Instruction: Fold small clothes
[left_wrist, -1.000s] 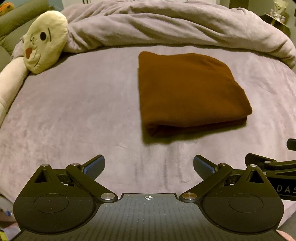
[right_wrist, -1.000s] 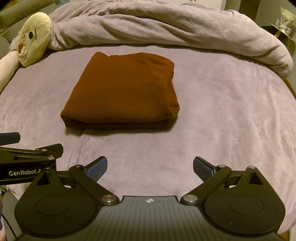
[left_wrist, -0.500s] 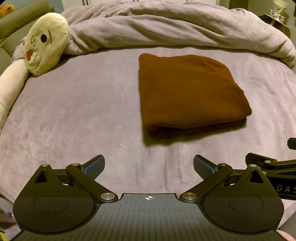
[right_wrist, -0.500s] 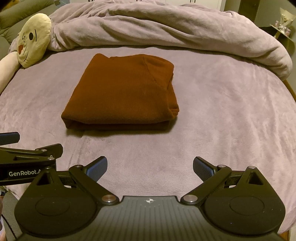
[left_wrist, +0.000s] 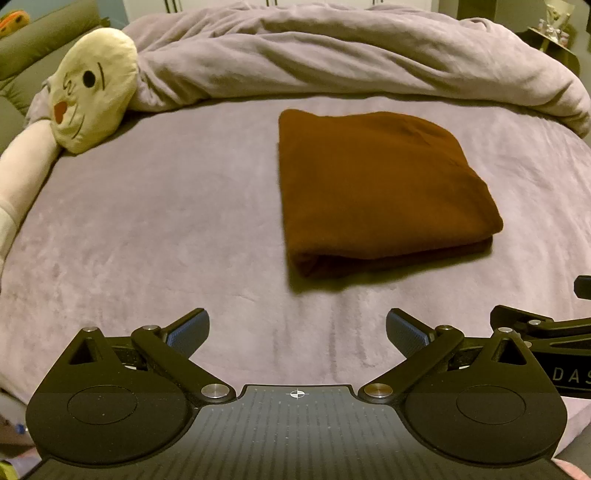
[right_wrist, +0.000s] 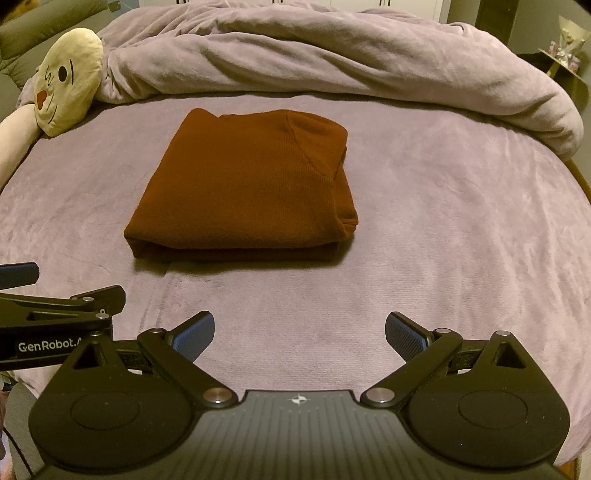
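Observation:
A brown garment (left_wrist: 376, 188) lies folded into a neat rectangle on the mauve bed cover (left_wrist: 166, 221); it also shows in the right wrist view (right_wrist: 243, 188). My left gripper (left_wrist: 297, 328) is open and empty, held back from the garment near the bed's front edge. My right gripper (right_wrist: 299, 328) is open and empty too, likewise short of the garment. Each gripper shows at the edge of the other's view: the right one in the left wrist view (left_wrist: 546, 332), the left one in the right wrist view (right_wrist: 55, 306).
A bunched mauve duvet (left_wrist: 332, 55) lies across the back of the bed. A cream plush toy with a face (left_wrist: 92, 88) rests at the back left. Green cushions (left_wrist: 26, 51) sit beyond it. A small stand with ornaments (right_wrist: 565, 55) is at the far right.
Both grippers have drawn back very slightly from the folded garment. The garment has not moved and both grippers stay open.

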